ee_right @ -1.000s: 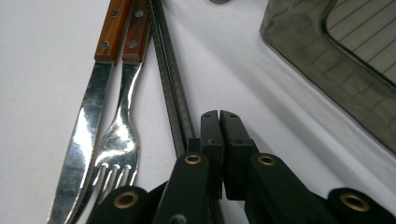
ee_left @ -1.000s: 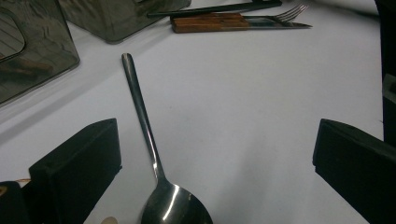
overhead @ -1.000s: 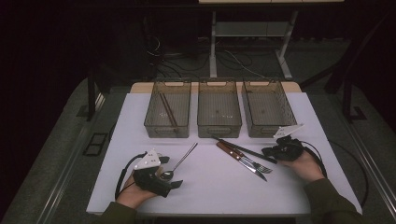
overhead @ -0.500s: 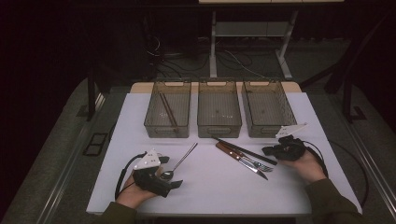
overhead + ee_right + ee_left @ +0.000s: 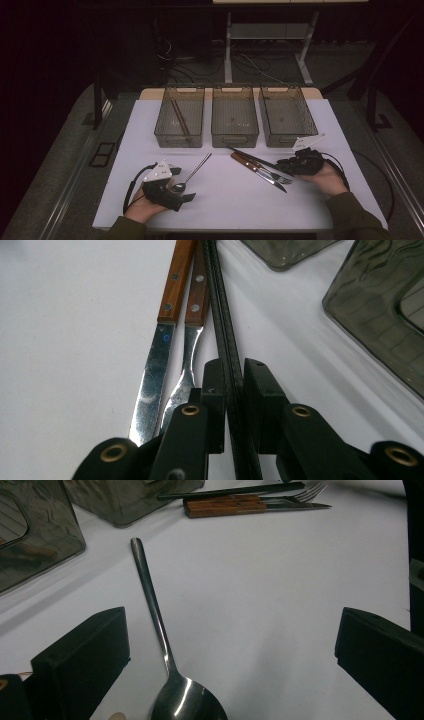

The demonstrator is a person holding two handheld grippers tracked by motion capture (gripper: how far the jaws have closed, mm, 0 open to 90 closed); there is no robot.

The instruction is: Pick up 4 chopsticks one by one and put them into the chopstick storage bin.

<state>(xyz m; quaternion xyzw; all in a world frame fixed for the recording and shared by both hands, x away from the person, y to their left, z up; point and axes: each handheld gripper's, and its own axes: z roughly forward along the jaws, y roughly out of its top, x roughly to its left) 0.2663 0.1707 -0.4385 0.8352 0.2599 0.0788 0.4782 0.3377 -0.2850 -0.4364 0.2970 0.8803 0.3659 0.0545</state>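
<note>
A steel spoon (image 5: 155,610) lies on the white table (image 5: 220,210), its bowl between the wide-apart jaws of my left gripper (image 5: 232,630); neither pad touches it. This gripper (image 5: 182,184) rests at the near left. At the right, my right gripper (image 5: 234,365) straddles a pair of black chopsticks (image 5: 220,300) that lie flat on the table. Its jaws have just been opening and stand narrowly apart with the chopsticks between them. A wood-handled knife (image 5: 172,285) and fork (image 5: 197,290) lie just beside the chopsticks. In the high view the right gripper (image 5: 280,164) sits at the chopsticks' (image 5: 250,156) near end.
Three smoky clear bins stand in a row at the back: left (image 5: 179,143), middle (image 5: 235,142) and right (image 5: 280,142). The left one holds brown chopsticks (image 5: 178,117). The table's edges drop to a dark floor.
The right hand has shifted very slightly by the cutlery. The left hand and the spoon have kept still.
</note>
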